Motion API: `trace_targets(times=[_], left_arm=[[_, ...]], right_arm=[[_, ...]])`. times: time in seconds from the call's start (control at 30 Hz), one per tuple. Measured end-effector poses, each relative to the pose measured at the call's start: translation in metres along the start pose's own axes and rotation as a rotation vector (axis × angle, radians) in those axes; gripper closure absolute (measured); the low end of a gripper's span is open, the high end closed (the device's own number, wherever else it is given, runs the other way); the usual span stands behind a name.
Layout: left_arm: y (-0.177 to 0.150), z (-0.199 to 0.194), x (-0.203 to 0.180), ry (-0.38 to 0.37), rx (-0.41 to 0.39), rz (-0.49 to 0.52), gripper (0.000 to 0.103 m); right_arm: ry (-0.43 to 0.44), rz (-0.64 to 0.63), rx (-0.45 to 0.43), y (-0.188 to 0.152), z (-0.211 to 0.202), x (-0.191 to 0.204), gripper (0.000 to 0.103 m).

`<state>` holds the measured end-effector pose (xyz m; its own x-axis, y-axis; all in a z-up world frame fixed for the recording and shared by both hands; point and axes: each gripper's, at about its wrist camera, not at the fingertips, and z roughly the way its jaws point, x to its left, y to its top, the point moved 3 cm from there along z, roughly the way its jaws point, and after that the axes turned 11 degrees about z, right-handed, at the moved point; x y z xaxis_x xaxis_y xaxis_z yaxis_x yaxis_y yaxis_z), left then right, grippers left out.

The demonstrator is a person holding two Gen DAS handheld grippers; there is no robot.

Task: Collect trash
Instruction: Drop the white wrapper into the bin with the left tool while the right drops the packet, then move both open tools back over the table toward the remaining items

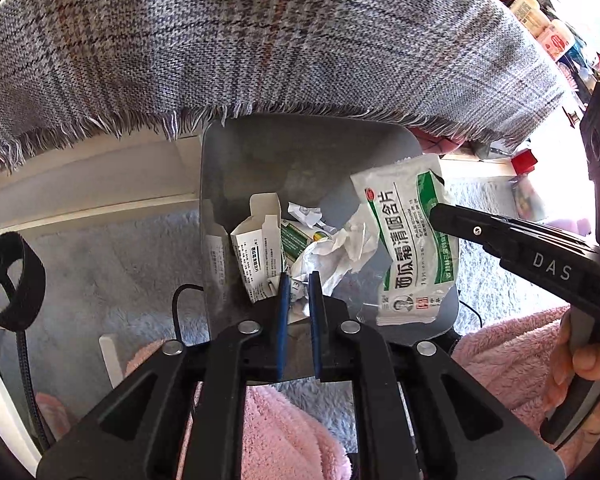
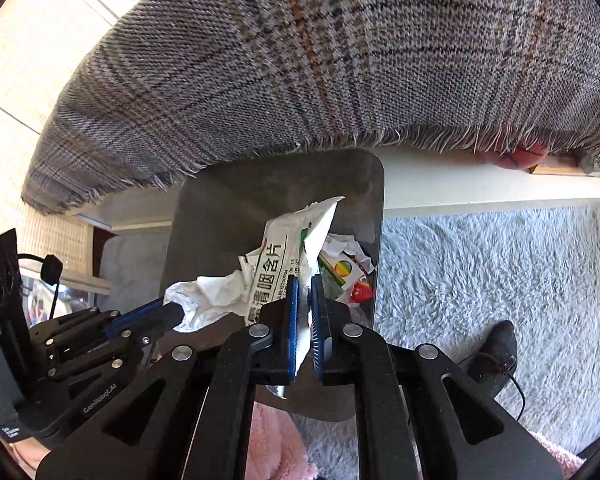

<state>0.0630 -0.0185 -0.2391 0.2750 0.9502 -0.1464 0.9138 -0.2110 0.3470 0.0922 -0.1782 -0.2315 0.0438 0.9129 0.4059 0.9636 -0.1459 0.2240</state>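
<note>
My right tongs [image 2: 304, 312] pinch the green-white sachet [image 1: 410, 240] over the grey bin [image 1: 300, 152]; left tongs [image 1: 298, 300] nearly closed on crumpled tissue [image 1: 336, 252].

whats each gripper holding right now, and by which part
Right gripper pinches the green-and-white medicine packet by its side edge, over the bin. Left gripper nips the crumpled tissue.

Both wrist views close above bin [image 1: 300, 152]

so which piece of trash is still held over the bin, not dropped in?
The green-and-white sachet, pinched in the right gripper above the bin. The tissue, white carton and other wrappers lie inside it.
</note>
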Motion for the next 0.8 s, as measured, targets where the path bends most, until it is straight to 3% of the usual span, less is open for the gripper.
trace_targets(times=[0.13, 0.17, 0.2, 0.27, 0.33, 0.4, 0.47, 0.57, 0.8], left_arm=[[-0.002, -0.001, 0.005, 0.016, -0.008, -0.009, 0.080], [-0.002, -0.003, 0.006, 0.017, -0.009, -0.010, 0.078], [-0.003, -0.004, 0.007, 0.018, -0.010, -0.011, 0.078], [-0.004, -0.006, 0.007, 0.025, -0.016, -0.009, 0.071], [-0.004, -0.010, 0.007, 0.035, -0.026, -0.006, 0.064], [-0.004, -0.015, 0.007, 0.038, -0.035, -0.006, 0.052], [-0.005, -0.020, 0.007, 0.039, -0.048, -0.005, 0.032], [-0.006, -0.029, 0.008, 0.037, -0.068, -0.007, 0.013], [-0.002, -0.059, 0.012, 0.049, -0.113, 0.009, 0.008]], right_arm=[[-0.002, 0.002, 0.003, 0.001, 0.003, 0.001, 0.090], [-0.004, -0.002, 0.000, 0.000, 0.003, 0.001, 0.078], [-0.009, -0.004, -0.007, 0.000, 0.002, 0.002, 0.051], [-0.022, -0.013, -0.034, 0.000, -0.001, 0.004, 0.029], [-0.030, -0.024, -0.045, 0.000, -0.003, 0.005, 0.029], [-0.038, -0.019, -0.058, 0.000, -0.006, 0.004, 0.017], [-0.039, -0.010, -0.065, 0.000, -0.008, 0.001, 0.015], [-0.014, 0.013, -0.071, 0.001, -0.014, -0.003, 0.008], [0.103, 0.059, -0.104, 0.015, -0.047, -0.006, 0.008]])
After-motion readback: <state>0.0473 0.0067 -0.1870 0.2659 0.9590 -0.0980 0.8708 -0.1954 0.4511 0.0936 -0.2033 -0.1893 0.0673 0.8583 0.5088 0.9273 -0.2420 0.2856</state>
